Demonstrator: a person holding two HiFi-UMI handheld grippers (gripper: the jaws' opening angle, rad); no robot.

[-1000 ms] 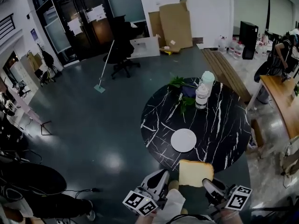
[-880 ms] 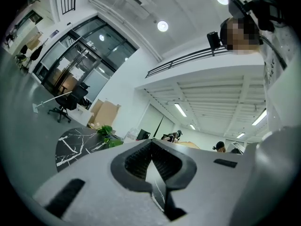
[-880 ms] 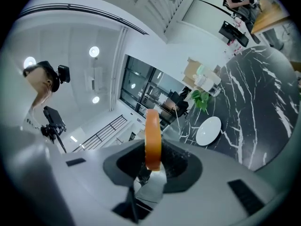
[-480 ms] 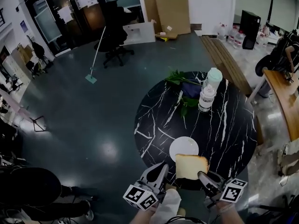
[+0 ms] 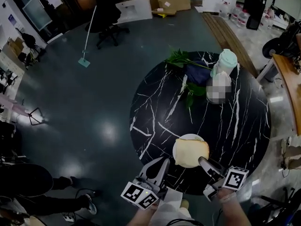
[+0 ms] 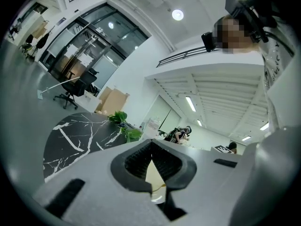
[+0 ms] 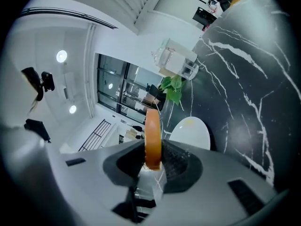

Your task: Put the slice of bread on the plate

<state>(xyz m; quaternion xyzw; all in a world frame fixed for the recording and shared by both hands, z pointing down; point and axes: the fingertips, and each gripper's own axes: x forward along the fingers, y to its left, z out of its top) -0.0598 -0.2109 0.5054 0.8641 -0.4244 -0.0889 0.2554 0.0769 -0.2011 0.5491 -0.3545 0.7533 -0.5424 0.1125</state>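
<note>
Right gripper (image 5: 203,162) is clamped on the near edge of the slice of bread (image 5: 190,150), and the slice sits out over the white plate (image 5: 189,136) at the near side of the dark marbled surface (image 5: 225,121). I can't tell whether it touches the plate yet. Left gripper (image 5: 162,163) hangs just beside it, jaws together and empty. Now the risks: the slice covers the plate's near part and overhangs toward the holder, so letting go here could tip it off the rim onto the surface. Soft crumb may also cling to a pad or tear, and a low jaw could nudge the plate.
</note>
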